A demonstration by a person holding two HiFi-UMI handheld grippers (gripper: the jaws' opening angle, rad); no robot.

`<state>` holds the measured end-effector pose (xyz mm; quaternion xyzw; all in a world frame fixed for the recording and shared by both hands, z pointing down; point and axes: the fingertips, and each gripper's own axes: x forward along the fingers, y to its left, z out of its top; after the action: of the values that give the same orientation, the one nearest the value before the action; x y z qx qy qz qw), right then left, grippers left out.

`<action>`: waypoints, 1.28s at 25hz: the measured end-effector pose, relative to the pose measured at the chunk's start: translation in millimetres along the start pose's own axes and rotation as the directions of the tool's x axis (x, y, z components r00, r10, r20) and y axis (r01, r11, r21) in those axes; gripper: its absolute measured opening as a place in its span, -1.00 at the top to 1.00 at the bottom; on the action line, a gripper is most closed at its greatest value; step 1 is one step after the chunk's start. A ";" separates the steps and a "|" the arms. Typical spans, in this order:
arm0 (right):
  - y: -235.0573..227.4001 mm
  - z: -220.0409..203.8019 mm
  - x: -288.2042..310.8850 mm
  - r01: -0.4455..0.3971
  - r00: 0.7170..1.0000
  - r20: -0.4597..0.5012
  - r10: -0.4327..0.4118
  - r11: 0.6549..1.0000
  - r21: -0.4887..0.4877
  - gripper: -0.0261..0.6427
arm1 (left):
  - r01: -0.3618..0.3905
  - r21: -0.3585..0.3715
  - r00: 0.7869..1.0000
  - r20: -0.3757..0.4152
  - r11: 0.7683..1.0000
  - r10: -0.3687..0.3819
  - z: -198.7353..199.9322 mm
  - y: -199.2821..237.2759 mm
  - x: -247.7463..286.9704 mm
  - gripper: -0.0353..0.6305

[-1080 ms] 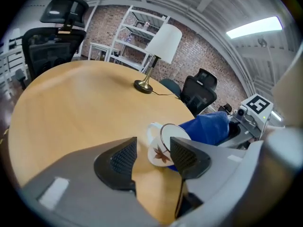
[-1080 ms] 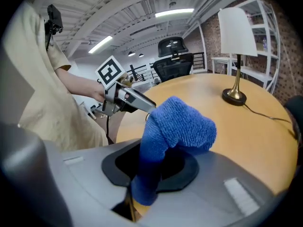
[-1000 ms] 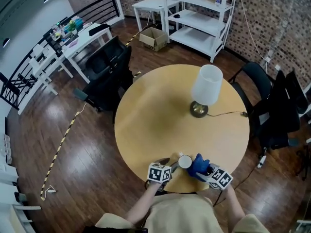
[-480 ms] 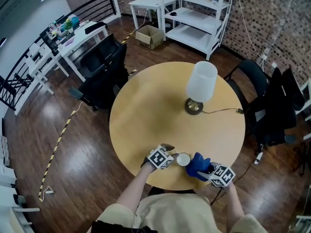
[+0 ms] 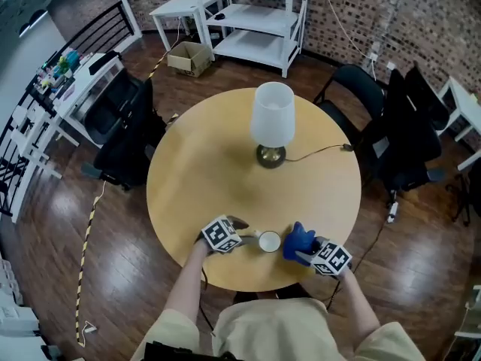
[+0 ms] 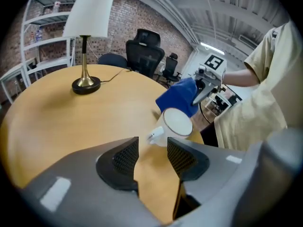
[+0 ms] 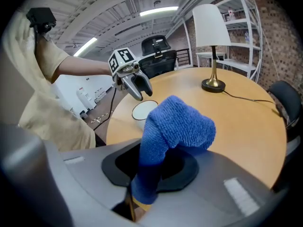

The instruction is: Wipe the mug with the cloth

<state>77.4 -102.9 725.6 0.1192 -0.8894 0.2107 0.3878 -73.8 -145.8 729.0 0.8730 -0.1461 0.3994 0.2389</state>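
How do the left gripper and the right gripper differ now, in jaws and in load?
The left gripper's jaws stand apart, have just been closing, and hold nothing; the right gripper is shut on the blue cloth. The left gripper faces the handle of the mug; the right gripper holds the cloth at the mug's other side. Both are close to the mug.

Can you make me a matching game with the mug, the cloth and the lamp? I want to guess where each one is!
Things:
1. mug
2. cloth
3. lamp

Places:
A. pinched in the right tongs
B. standing at the near edge of the table
C. farther back on the table, with a cord trailing away

Pairs: 1-B, 2-A, 3-C
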 end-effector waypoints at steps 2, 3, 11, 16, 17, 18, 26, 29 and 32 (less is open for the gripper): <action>1.5 5.3 10.8 0.012 1.000 0.000 -0.012 1.000 -0.013 0.69 | -0.001 0.098 0.996 -0.085 0.995 0.010 -12.7 0.7 9.1 0.36; 1.1 7.1 15.3 0.020 1.000 -0.005 -0.020 1.000 -0.023 0.69 | -0.009 0.165 0.993 -0.118 0.986 0.029 -15.3 1.4 15.2 0.36; 0.7 18.6 41.2 0.080 0.994 -0.060 -0.088 0.988 -0.131 0.69 | 0.032 0.410 0.988 -0.152 0.911 0.033 4.5 -10.0 48.1 0.44; 3.1 16.1 45.2 0.159 0.986 -0.031 -0.161 0.985 -0.068 0.69 | -0.101 0.372 0.979 -0.126 0.923 0.158 4.2 -6.1 46.2 0.72; 2.7 14.8 45.5 0.180 0.983 -0.018 -0.181 0.983 -0.039 0.69 | -0.142 0.330 0.976 -0.110 0.933 0.187 4.1 -5.6 46.1 0.72; 2.7 12.6 46.6 0.198 0.980 -0.007 -0.198 0.980 -0.009 0.69 | -0.185 0.270 0.972 -0.090 0.945 0.216 3.6 -4.5 45.5 0.73; 23.5 3.5 55.7 0.261 0.964 0.024 -0.266 0.956 0.135 0.69 | -0.384 -0.119 0.921 0.017 0.916 0.389 -7.7 -2.2 33.1 0.80; 26.5 1.3 53.8 0.270 0.959 0.037 -0.283 0.941 0.203 0.69 | -0.427 -0.183 0.895 0.055 0.886 0.443 -9.5 -2.0 31.9 0.80; 36.7 1.3 53.1 0.260 0.961 0.037 -0.274 0.939 0.224 0.69 | -0.464 -0.236 0.867 0.076 0.854 0.492 -11.6 -1.7 29.5 0.81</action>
<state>27.2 -73.7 753.7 0.2873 -0.8493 0.2477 0.3672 -61.4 -140.0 757.7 0.8035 -0.4157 0.3693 0.2126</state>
